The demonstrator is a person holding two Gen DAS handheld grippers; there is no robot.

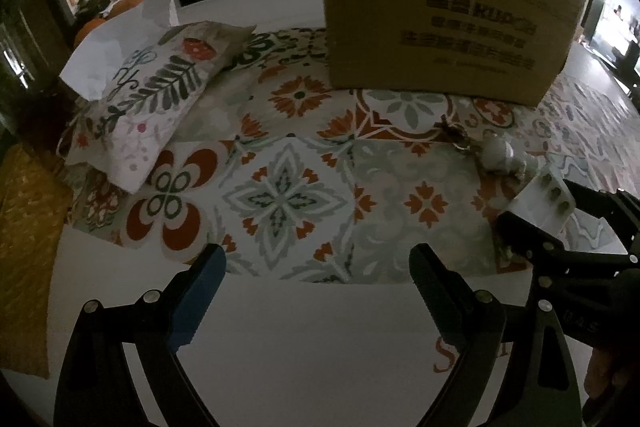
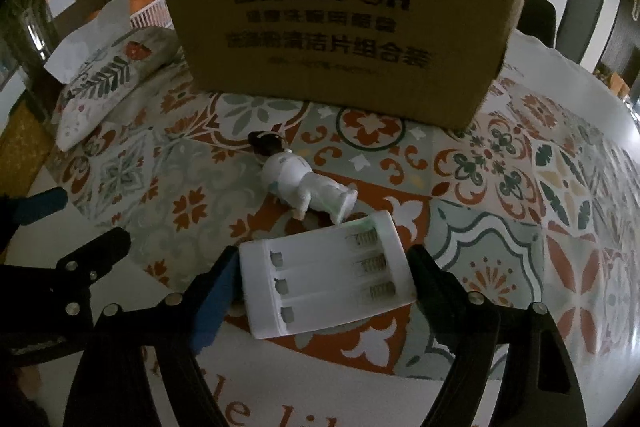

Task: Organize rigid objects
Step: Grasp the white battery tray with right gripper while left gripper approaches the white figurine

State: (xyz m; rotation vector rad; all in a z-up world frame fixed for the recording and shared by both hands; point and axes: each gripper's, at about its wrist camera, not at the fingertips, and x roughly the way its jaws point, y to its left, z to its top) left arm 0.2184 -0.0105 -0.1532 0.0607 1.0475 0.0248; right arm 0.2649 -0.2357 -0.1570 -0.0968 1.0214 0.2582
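My right gripper [image 2: 324, 279] is shut on a white battery charger [image 2: 326, 275] with empty slots, holding it by its two short ends just above the patterned cloth. The charger also shows in the left wrist view [image 1: 544, 201], held by the right gripper [image 1: 560, 227]. A small white figurine with a dark head and a key ring [image 2: 304, 183] lies on the cloth just beyond the charger; it shows in the left wrist view [image 1: 500, 155] too. My left gripper [image 1: 316, 287] is open and empty, over the table's near edge. A brown cardboard box [image 2: 340, 11] stands behind.
A floral patterned cloth [image 1: 280, 187] covers the white table [image 1: 320, 347]. A floral pillow [image 1: 148, 99] with white paper [image 1: 120, 43] behind it lies at the left. The box [image 1: 440, 15] fills the back right.
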